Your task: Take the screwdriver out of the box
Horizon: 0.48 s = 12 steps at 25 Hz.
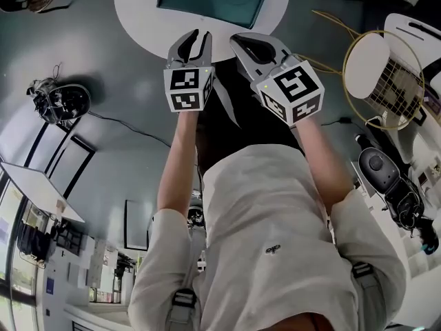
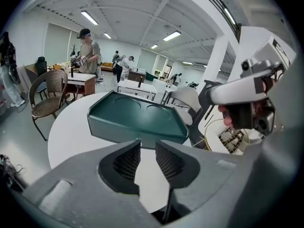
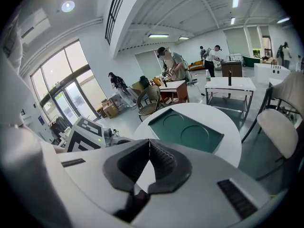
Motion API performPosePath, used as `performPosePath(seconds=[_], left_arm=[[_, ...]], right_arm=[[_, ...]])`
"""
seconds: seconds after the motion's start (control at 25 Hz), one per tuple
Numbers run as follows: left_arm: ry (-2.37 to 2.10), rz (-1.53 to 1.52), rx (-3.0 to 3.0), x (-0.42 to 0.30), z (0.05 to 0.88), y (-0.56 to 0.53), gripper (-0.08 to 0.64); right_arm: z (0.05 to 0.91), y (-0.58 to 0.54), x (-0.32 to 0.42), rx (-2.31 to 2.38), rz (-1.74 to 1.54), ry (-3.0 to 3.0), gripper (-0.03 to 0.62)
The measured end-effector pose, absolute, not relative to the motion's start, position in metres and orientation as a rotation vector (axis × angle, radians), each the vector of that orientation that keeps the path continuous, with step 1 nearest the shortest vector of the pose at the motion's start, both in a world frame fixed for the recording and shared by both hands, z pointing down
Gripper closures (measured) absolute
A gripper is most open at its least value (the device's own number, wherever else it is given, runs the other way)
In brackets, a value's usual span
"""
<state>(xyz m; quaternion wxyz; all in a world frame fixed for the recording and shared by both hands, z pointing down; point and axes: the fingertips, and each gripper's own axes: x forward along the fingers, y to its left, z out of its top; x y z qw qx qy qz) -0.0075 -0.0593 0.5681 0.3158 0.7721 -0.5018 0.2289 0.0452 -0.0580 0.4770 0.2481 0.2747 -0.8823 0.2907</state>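
Box (image 2: 137, 120) and table (image 2: 66, 137) fill the middle of both gripper views. The box is dark teal, shallow and tray-like, with a raised sloping rim and two round recesses pressed into its floor. It lies flat on the round white table, toward the side far from the person. The screwdriver cannot be made out in any view. The left claw (image 2: 148, 145) is released: its two ribbed pads stand apart, only bare tabletop shows through the gap, and it is held above and short of the box. The right claw (image 3: 149, 142) is clenched, its tips meeting on nothing, and it too hangs clear of the box. The head view cuts the box off at its top edge, so only the near part shows. That view alone shows both claws side by side over the near edge of the table, each behind its marker cube (image 1: 186, 88), with the person's bare forearms (image 1: 176, 164) and pale shirt (image 1: 275, 240) below. The gripper views alone show the room: a wicker chair (image 2: 47, 96) beside the table, other white tables behind, and a person in a cap (image 2: 88, 51) standing at one of them. The right gripper view also catches the left claw's marker cube at its lower left.
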Motion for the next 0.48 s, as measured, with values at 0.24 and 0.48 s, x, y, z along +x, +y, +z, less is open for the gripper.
performPosePath(seconds=[0.24,0.48], left_arm=[[-1.332,0.616,2.005,-0.011,0.593,-0.068,0.454],[-1.349,0.595,2.043,-0.015,0.604,-0.078,0.426]], right_arm=[[0.495,-0.069,0.047,0.768,0.799,-2.371,0.584],[0.512,-0.077,0.046,0.805,0.772,-2.314,0.581]])
